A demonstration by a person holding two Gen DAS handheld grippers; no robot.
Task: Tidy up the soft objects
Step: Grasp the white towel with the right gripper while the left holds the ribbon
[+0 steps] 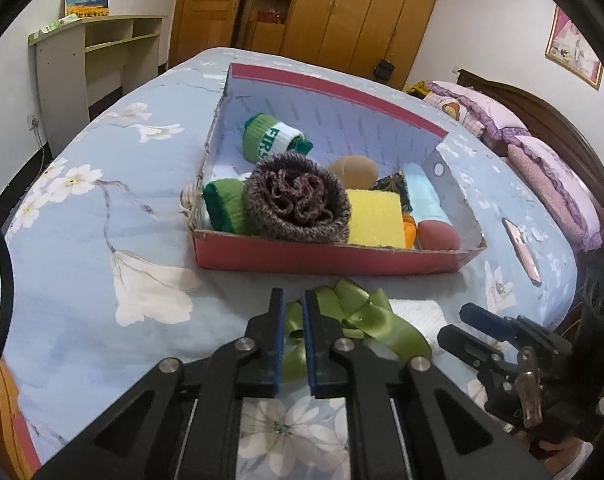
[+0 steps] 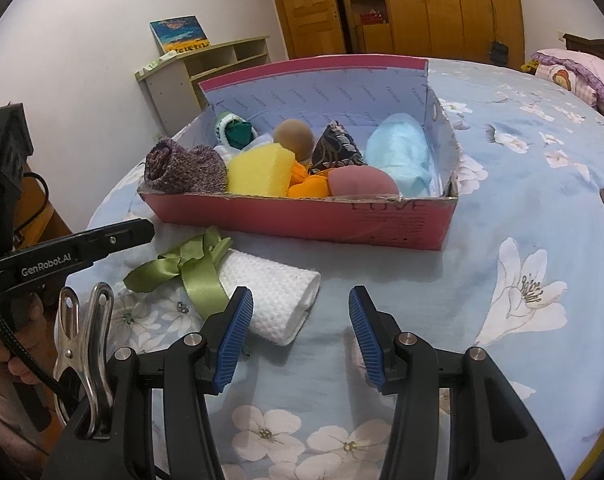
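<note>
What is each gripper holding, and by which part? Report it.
The left gripper is shut on the green ribbon, pinching a strand near its bow, beside the white rolled towel. The right gripper is open and holds nothing.

right gripper (image 2: pixel 299 320): jaws apart, nothing between the blue pads, hovering over the floral bedsheet (image 2: pixel 522 184)
left gripper (image 2: pixel 147 232): enters from the left edge, its tip just above the green ribbon (image 2: pixel 189 268); jaws not readable from this side
white rolled towel (image 2: pixel 277 296): lies on the sheet in front of the box, ribbon at its left end
pink cardboard box (image 2: pixel 342 220): open, holds a knitted roll (image 2: pixel 185 168), yellow sponge (image 2: pixel 257 172), brown ball (image 2: pixel 293 136), light blue cloth (image 2: pixel 398 152), orange fabric (image 2: pixel 310 188)
metal clip (image 2: pixel 83 344): stands beside the right gripper's left arm
</note>
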